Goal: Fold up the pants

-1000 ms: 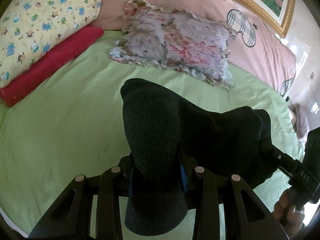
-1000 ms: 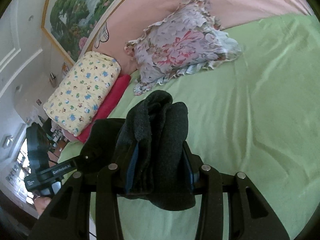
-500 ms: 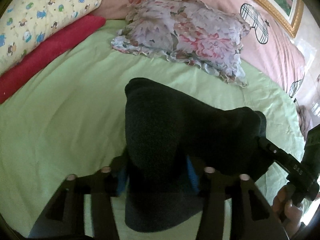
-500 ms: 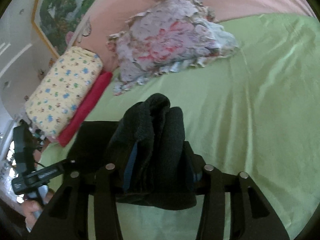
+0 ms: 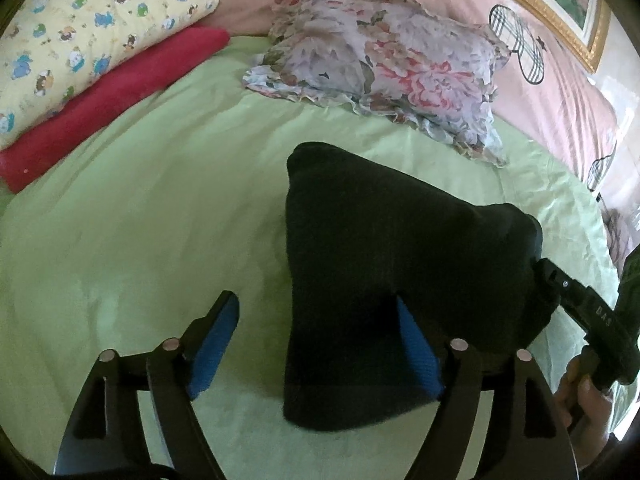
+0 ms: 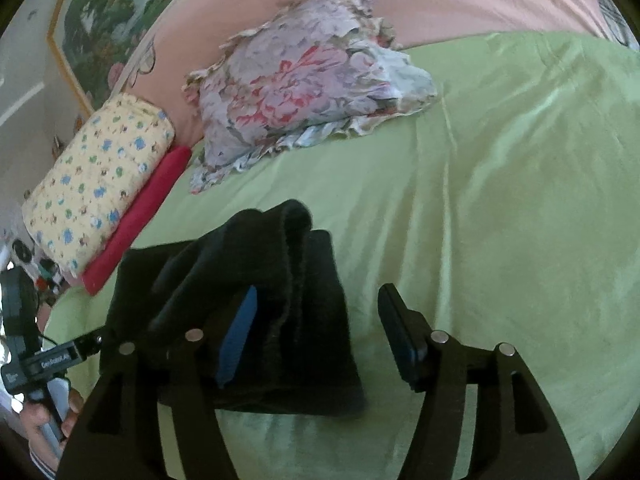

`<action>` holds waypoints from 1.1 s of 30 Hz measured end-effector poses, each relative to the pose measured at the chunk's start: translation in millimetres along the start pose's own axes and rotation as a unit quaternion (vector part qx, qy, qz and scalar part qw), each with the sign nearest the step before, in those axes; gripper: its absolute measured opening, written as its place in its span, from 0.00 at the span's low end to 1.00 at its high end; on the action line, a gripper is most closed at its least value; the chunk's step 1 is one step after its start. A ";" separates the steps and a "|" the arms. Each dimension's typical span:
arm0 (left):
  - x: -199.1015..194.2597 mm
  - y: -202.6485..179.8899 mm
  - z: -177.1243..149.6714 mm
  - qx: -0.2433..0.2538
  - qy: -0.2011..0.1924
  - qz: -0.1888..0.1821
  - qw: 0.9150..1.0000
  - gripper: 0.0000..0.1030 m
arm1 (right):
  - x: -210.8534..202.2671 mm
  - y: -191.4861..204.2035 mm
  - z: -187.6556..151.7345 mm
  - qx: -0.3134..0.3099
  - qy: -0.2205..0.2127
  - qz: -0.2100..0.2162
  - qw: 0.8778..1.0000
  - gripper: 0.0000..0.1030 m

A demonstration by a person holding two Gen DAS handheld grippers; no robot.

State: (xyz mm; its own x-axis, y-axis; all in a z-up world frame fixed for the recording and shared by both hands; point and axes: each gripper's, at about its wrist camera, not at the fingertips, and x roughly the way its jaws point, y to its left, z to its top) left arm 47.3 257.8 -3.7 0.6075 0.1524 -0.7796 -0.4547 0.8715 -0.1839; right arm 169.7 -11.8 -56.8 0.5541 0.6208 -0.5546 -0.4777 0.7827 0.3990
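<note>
The left gripper (image 5: 320, 340) stands with its jaws spread wide, released; the folded black pants (image 5: 384, 272) lie on the green bedsheet (image 5: 140, 220) between its fingers, the bundle resting against the right-hand blue pad (image 5: 418, 354) and well clear of the left-hand one; the right gripper (image 6: 320, 336) is likewise spread apart and holds nothing, with the pants draped over its left-hand finger (image 6: 236, 336) and apart from the other; seen from the right wrist, the bundle shows several stacked folds at its near edge; ahead of both tools a floral ruffled pillow (image 5: 384, 68) rests against a pink headboard cover (image 6: 460, 0); ahead and to the left lies a yellow printed quilt roll (image 5: 88, 28) on a red folded blanket (image 5: 112, 100).
</note>
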 end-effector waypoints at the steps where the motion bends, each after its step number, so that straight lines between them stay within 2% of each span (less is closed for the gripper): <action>1: -2.0 -0.2 -1.4 0.002 0.000 0.003 1.000 0.78 | -2.9 -2.5 -0.7 0.007 -0.006 -0.005 1.000 0.62; 4: -8.6 -0.3 -8.4 0.006 0.002 0.005 1.000 0.78 | -8.5 -7.4 -3.9 0.023 -0.015 0.002 1.000 0.63; 7: -15.7 0.0 -14.3 0.006 0.001 0.005 1.000 0.78 | -17.6 -7.1 -8.2 0.022 -0.029 0.027 0.999 0.63; 10: -23.0 -1.7 -20.5 0.004 -0.003 0.005 1.000 0.79 | -30.6 7.5 -15.1 -0.016 -0.050 0.039 0.998 0.64; 13: -28.5 -5.5 -27.0 0.010 -0.001 0.011 1.000 0.80 | -39.6 29.4 -23.2 -0.071 -0.059 0.043 0.995 0.74; 15: -32.6 -8.5 -31.9 0.018 -0.003 0.017 1.000 0.80 | -43.1 40.6 -29.1 -0.100 -0.061 0.043 0.992 0.75; 21: -42.9 -16.4 -49.9 0.044 -0.006 0.038 0.998 0.80 | -43.3 64.2 -45.5 -0.164 -0.046 0.027 0.985 0.78; 24: -44.9 -18.2 -57.2 0.054 -0.002 0.049 0.997 0.80 | -43.1 67.7 -50.2 -0.172 -0.036 0.022 0.984 0.82; 33: -46.1 -18.4 -63.2 0.066 0.006 0.060 0.996 0.80 | -45.3 77.3 -52.6 -0.182 -0.005 0.021 0.983 0.87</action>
State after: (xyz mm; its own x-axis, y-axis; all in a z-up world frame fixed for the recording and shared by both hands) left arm -13.5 205.2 -2.2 0.5457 0.2545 -0.7984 -0.4340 0.9009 -0.0094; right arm 71.8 18.3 -39.3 0.5346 0.6541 -0.5352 -0.7117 0.6899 0.1323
